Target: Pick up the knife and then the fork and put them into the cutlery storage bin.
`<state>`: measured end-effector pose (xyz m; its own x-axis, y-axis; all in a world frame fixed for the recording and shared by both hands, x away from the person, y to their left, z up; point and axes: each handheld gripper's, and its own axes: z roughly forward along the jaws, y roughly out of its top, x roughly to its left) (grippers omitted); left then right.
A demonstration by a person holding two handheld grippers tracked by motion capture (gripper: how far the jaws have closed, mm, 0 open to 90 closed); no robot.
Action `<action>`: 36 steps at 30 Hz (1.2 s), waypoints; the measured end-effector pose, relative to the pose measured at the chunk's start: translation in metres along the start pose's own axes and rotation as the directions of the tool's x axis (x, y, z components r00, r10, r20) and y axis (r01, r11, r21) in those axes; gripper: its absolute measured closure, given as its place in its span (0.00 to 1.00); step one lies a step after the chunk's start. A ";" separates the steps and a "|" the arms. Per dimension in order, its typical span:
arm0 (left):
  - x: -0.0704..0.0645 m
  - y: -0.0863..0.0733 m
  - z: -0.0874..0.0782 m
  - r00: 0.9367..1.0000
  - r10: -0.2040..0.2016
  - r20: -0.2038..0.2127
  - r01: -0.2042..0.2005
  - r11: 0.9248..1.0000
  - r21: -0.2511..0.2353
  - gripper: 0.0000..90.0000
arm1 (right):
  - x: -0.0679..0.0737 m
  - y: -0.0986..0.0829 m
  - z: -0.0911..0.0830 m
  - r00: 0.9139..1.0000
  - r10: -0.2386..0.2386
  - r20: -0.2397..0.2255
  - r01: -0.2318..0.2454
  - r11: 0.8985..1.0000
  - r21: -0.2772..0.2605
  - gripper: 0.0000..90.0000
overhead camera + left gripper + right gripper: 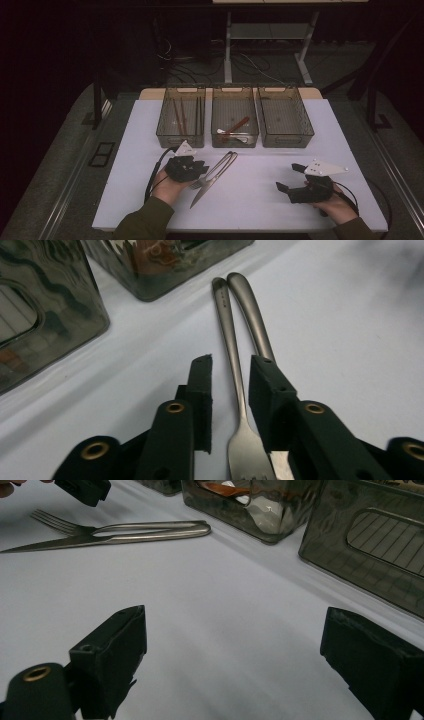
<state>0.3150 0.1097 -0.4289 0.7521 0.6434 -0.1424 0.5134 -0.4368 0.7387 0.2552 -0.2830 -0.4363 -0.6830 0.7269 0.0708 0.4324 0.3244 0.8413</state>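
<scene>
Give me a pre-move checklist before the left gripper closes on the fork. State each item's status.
1. Fork handle lies between the left gripper's jaws: ok.
2. Jaws open, not yet clamped: ok.
3. Knife apart from the fork: not ok, it lies against it and passes under the right-hand jaw.
4. Right gripper open and away from the cutlery: ok.
5. Right-hand bin free to take the fork: ok, nothing seen inside.
6. Grip will hold: cannot tell.

no text, label, brand or number can be read anywhere here. the fork [235, 365] handle carries a few tiny stamped marks near its end in the left gripper view, too small and blurred to make out.
</scene>
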 end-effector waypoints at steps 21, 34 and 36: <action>-0.009 -0.006 0.021 0.999 0.053 -0.011 -0.052 0.995 0.089 0.90 | -0.001 0.000 0.000 1.000 0.000 0.000 0.000 1.000 -0.003 0.13; -0.016 -0.008 0.023 0.995 0.074 -0.061 -0.069 0.995 0.077 0.93 | 0.000 0.000 0.000 1.000 -0.007 -0.002 0.007 1.000 0.002 0.13; -0.015 -0.008 0.022 0.996 0.068 -0.057 -0.063 0.995 0.079 0.94 | 0.000 0.000 0.000 1.000 -0.008 -0.001 0.008 1.000 -0.001 0.13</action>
<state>0.3087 0.0890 -0.4472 0.7602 0.6474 -0.0538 0.4957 -0.5246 0.6922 0.2555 -0.2832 -0.4367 -0.6871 0.7238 0.0640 0.4263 0.3302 0.8422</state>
